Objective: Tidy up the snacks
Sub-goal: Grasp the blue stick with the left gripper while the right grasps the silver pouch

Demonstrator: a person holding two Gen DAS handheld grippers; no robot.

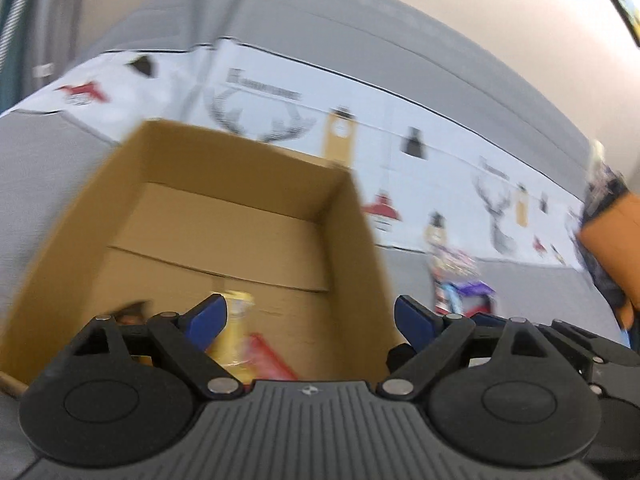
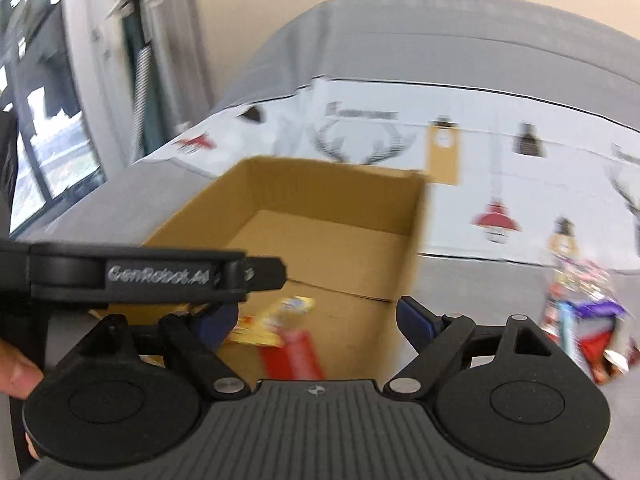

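Snacks are lying in two places: a yellow packet (image 2: 276,322) and a red packet (image 2: 294,354) are sitting on the floor of the cardboard box (image 2: 328,208), just ahead of and below your right gripper (image 2: 316,322), while the loose pile of snacks (image 2: 584,312) is waiting on the grey sofa (image 2: 460,276) off to that gripper's right, well outside the box wall.

Both claws are standing wide open with nothing between the blue pads. Your left gripper (image 1: 308,320) is hovering over the near end of the box, the same yellow and red packets showing just past its left finger (image 1: 208,320). Blur is smearing both views, so finer label detail is not readable.

Judgement: you are sitting at the gap between a drop into the box and the next pick. The next move is calling for a swing of a free claw rightward toward the pile, lining the pads either side of one packet before closing. Watch the box's right wall on the way across
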